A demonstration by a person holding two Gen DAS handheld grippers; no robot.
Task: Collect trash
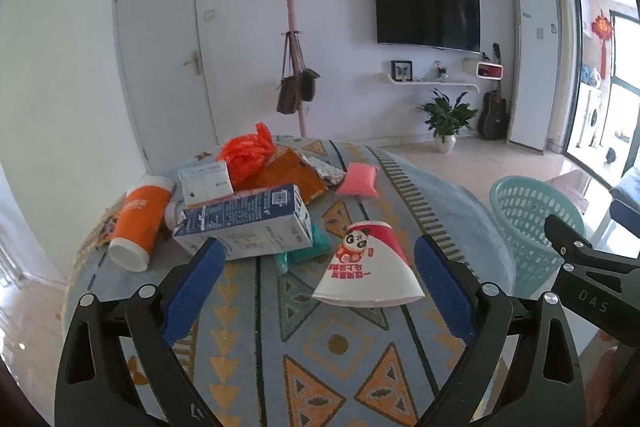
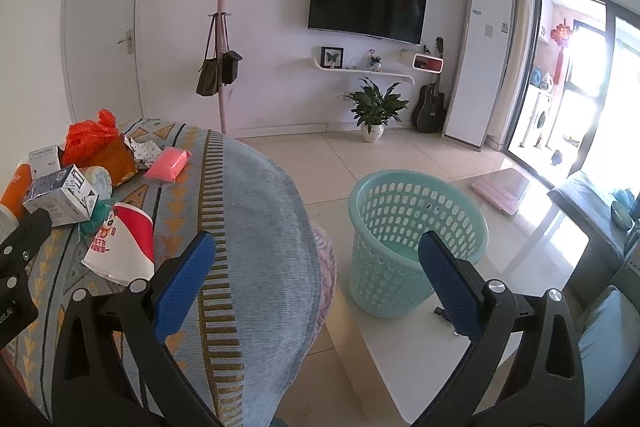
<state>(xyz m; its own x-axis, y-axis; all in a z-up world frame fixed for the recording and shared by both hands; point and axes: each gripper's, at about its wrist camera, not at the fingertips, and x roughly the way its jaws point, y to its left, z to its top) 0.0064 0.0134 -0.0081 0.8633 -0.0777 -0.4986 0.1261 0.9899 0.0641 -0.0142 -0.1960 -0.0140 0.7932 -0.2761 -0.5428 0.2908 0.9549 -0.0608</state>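
Orange bottle: lying at the pile's left edge.
Carton: on its side beside the bottle.
Left gripper: jaws spread wide, empty, flanking the flattened paper cup on the patterned cloth.
Right gripper: parted, empty.
Basket: right, on the floor; seemingly empty.

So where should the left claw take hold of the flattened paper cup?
Across the paper cup at its narrower red end. It lies squashed flat on the cloth, wide white mouth toward the left claw, whose open jaws already flank it, so come straight in low.
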